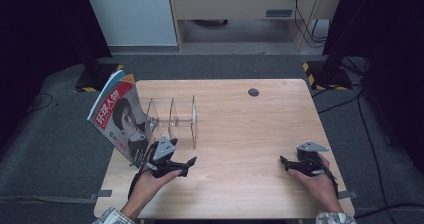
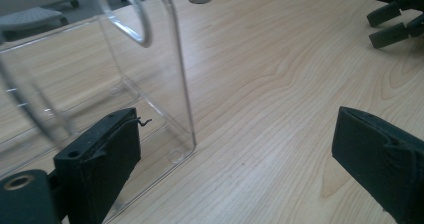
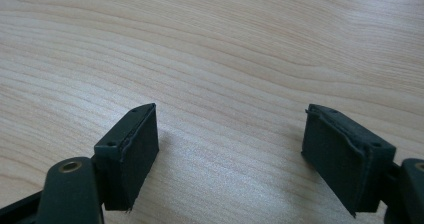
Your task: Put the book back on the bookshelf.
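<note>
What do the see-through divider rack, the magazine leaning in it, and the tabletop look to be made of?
The see-through divider rack looks like clear acrylic or similar hard plastic: glossy, with bright rounded edges and the wood showing through. The magazine leaning in its left end appears to be coated paper, with a printed cover. The tabletop shows pale wood grain with a matte finish; solid wood or laminate, I cannot tell.

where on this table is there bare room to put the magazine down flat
The widest bare patch is the table between the clear rack and the right tool, back to the round cable hole. The left edge is crowded: the magazine leans there beside the rack, with the left tool in front.
</note>
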`<action>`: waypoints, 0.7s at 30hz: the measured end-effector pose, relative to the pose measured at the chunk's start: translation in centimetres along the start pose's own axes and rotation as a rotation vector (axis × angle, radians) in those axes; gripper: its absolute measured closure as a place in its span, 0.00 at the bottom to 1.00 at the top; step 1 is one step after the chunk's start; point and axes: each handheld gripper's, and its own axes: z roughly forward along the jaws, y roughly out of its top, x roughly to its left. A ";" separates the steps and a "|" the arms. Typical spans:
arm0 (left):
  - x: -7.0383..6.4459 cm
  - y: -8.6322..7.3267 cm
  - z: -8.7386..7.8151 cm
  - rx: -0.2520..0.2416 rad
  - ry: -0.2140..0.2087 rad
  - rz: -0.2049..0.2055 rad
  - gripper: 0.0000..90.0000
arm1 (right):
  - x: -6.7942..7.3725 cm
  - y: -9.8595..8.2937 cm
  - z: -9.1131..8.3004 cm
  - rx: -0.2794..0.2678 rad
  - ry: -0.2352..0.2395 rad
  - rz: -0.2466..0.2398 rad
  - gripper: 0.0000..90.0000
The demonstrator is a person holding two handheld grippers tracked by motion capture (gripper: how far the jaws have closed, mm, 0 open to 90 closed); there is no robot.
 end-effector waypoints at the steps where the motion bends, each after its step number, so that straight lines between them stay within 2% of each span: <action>1: -0.2 0.1 0.3 0.002 -0.007 0.003 0.05 | 0.0 0.0 0.0 0.001 0.001 0.001 0.25; 7: -1.3 0.6 1.8 0.017 -0.036 0.008 0.06 | 0.0 0.0 0.0 0.001 0.001 -0.001 0.25; 8: -1.6 0.8 2.5 0.020 -0.064 -0.027 0.07 | 0.0 0.0 0.0 0.001 0.001 -0.001 0.25; 9: -1.6 0.8 2.5 0.020 -0.064 -0.027 0.07 | 0.0 0.0 0.0 0.001 0.001 -0.002 0.24; 10: -1.8 1.2 3.1 0.015 -0.072 -0.041 0.07 | 0.0 0.0 0.0 0.001 0.001 -0.002 0.24; 14: -2.4 1.7 4.1 0.018 -0.083 -0.020 0.07 | 0.0 0.0 0.0 0.001 0.001 -0.002 0.24; 21: -3.9 2.1 6.2 0.044 -0.130 0.009 0.07 | 0.0 0.0 0.0 0.002 0.001 -0.002 0.24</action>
